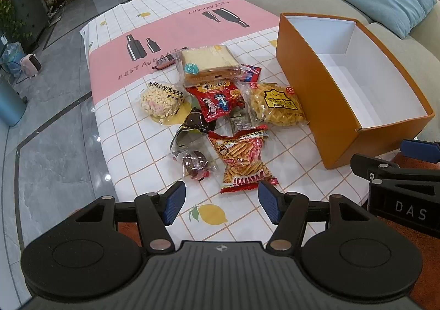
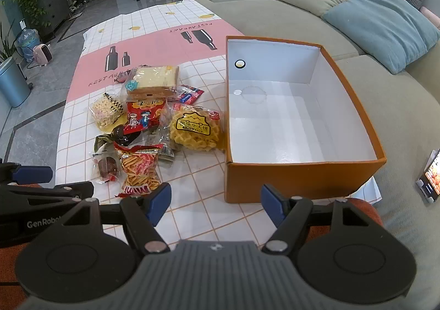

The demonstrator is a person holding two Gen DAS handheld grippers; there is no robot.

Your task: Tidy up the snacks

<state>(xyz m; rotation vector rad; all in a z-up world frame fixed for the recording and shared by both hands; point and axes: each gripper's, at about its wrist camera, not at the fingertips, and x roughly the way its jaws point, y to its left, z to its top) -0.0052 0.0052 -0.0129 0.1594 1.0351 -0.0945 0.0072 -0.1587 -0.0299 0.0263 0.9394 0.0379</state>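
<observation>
A pile of snack packs lies on the checked tablecloth (image 1: 132, 150): a bread pack (image 1: 209, 63), a red bag (image 1: 218, 99), a yellow waffle pack (image 1: 277, 106), a puffed-rice pack (image 1: 161, 102), a fries-stick bag (image 1: 242, 161) and a small dark sweet pack (image 1: 196, 164). An orange box (image 1: 302, 84) with a white inside stands empty to their right; it also shows in the right wrist view (image 2: 297, 183). My left gripper (image 1: 221, 201) is open and empty, just short of the fries-stick bag. My right gripper (image 2: 216, 206) is open and empty, before the box's near left corner.
A grey-green sofa (image 2: 275, 21) with a blue cushion (image 2: 382, 24) runs along the table's right and far side. A phone (image 2: 430, 175) lies on the sofa at the right. Grey tiled floor (image 1: 55, 145) lies to the left, with a bin (image 2: 12, 81).
</observation>
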